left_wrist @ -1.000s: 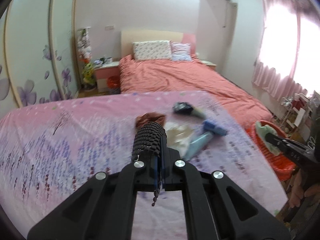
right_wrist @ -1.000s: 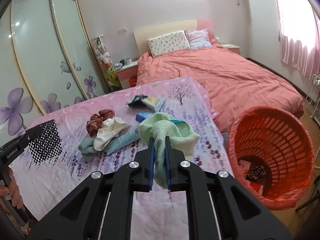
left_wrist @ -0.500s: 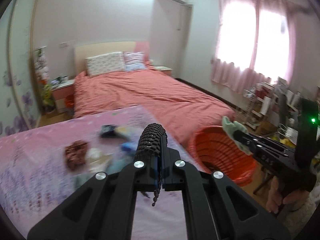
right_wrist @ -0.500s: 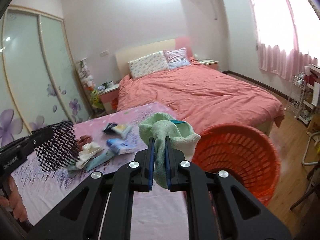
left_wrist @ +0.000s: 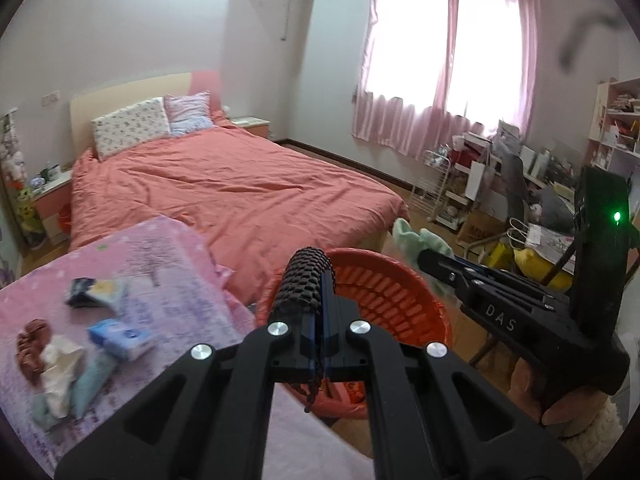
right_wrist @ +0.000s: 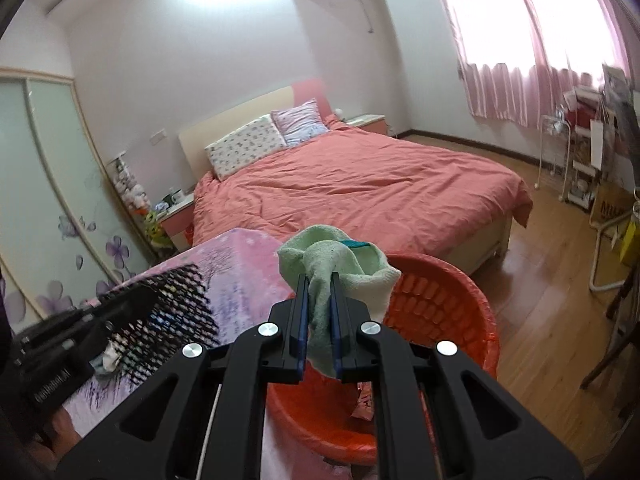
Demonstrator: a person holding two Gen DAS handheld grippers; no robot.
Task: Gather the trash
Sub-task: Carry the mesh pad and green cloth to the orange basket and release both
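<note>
Left tongs (left_wrist: 320, 280) pinching black mesh (left_wrist: 302, 284); right tongs (right_wrist: 319, 292) pinching green cloth (right_wrist: 336, 264); orange basket (right_wrist: 452, 300) directly beyond both.

basket (left_wrist: 400, 300) right of table (left_wrist: 168, 264), bed (left_wrist: 240, 184) behind

Right gripper (right_wrist: 318, 300): clamped on a green sock (right_wrist: 340, 264).
Basket (right_wrist: 452, 300): orange, just below and ahead.
Left gripper (right_wrist: 148, 300): to the left, gripping black mesh (right_wrist: 176, 312).
Bed (right_wrist: 360, 188): far ahead.
</note>
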